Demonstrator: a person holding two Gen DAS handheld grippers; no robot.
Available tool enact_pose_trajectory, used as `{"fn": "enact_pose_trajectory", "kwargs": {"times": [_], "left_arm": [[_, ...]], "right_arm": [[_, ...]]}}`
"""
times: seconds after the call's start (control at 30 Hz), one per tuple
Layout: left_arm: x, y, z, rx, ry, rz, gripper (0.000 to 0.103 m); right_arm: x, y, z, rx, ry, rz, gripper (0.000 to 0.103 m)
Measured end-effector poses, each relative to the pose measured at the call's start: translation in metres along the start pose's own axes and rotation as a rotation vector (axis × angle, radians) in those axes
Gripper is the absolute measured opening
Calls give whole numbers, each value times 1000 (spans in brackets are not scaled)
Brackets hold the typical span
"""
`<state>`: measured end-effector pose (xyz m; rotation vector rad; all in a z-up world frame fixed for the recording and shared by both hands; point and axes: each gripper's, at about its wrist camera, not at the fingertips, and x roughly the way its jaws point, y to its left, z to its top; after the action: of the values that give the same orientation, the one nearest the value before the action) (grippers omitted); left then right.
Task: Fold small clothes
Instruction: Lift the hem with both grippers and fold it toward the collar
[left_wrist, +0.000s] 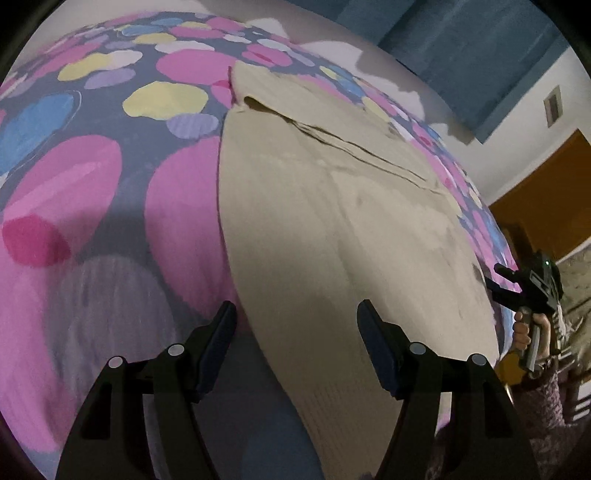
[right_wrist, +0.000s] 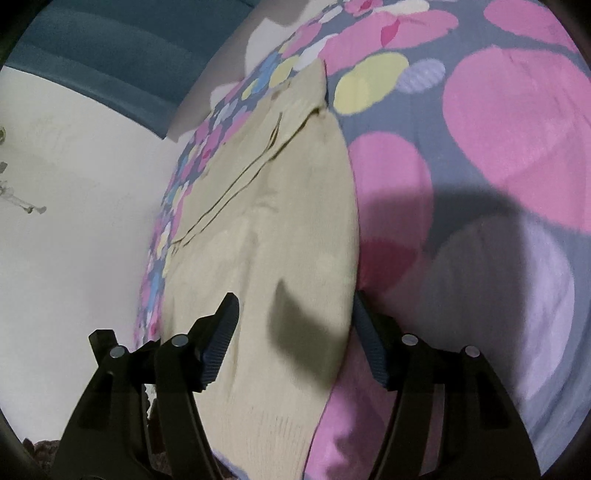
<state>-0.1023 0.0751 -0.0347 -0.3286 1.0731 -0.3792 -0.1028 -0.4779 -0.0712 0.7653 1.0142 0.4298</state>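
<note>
A beige knit garment (left_wrist: 332, 221) lies flat on a bedspread (left_wrist: 92, 184) patterned with pink, yellow and blue patches. It stretches away from me, with layered folded edges across its far part. My left gripper (left_wrist: 295, 314) hovers open over the garment's near left edge, with nothing between its fingers. At the right edge of the left wrist view, a hand holds my right gripper (left_wrist: 493, 277) beside the garment's right side. In the right wrist view the right gripper (right_wrist: 295, 299) stands open above the garment (right_wrist: 277, 221), near its right edge, with the bedspread (right_wrist: 498, 129) beyond.
The bed's edge runs along the garment's far side, next to a white wall (right_wrist: 74, 221). A blue padded headboard (left_wrist: 461, 44) stands at the far end. An orange-brown door or cabinet (left_wrist: 546, 192) is at the right. A patterned sleeve (left_wrist: 546, 398) shows below the hand.
</note>
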Motion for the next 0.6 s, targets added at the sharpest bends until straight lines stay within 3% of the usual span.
{"fn": "enact_pose_trajectory", "kwargs": {"times": [0.23, 0.4, 0.6], "left_arm": [[-8, -3, -23, -63, 29, -106, 67], [-11, -11, -32, -47, 36, -131, 67], [-9, -21, -43, -23, 55, -158, 55]], "right_arm": [[-1, 11, -32, -20, 78, 87, 64], [1, 18, -54, -35, 141, 155, 64], [11, 30, -61, -47, 193, 229, 64]]}}
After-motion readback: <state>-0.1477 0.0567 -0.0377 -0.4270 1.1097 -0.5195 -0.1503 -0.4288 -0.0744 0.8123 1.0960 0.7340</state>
